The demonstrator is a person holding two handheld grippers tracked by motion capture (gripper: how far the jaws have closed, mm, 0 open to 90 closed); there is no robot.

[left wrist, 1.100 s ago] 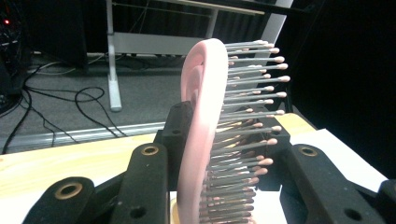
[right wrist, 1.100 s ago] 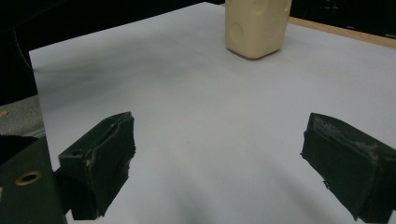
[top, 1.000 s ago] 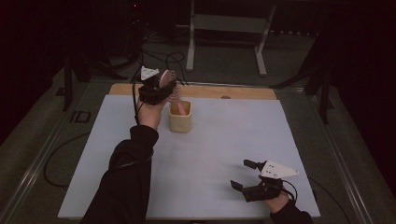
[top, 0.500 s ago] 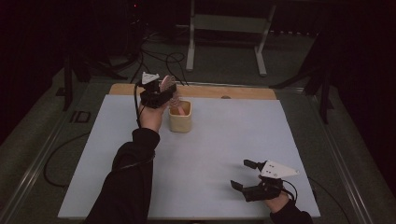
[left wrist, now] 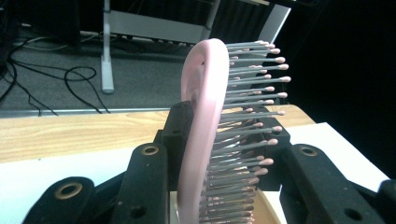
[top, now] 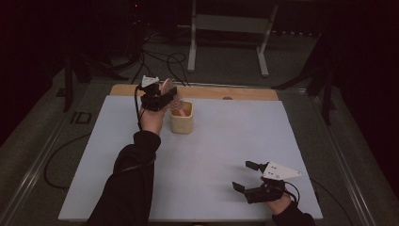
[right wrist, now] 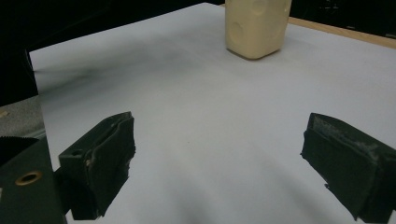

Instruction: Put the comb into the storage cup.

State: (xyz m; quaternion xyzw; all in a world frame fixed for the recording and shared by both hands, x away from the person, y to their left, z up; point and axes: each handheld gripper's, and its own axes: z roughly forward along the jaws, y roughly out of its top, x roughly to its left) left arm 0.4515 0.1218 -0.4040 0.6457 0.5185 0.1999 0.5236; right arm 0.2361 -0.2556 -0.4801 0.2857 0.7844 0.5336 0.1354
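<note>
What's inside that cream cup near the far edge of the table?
The lower end of a pink hairbrush dips into the cream cup, held by the left gripper. The cup's bottom is hidden by its wall and the brush, so anything else inside can't be seen.

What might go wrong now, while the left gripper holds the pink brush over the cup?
1. The left gripper pinches the hairbrush across its bristles, so it may slip or twist.
2. The cup is small and light-looking; lowering the hairbrush could tip it.
3. The right gripper is open and far away, unable to steady it.
</note>
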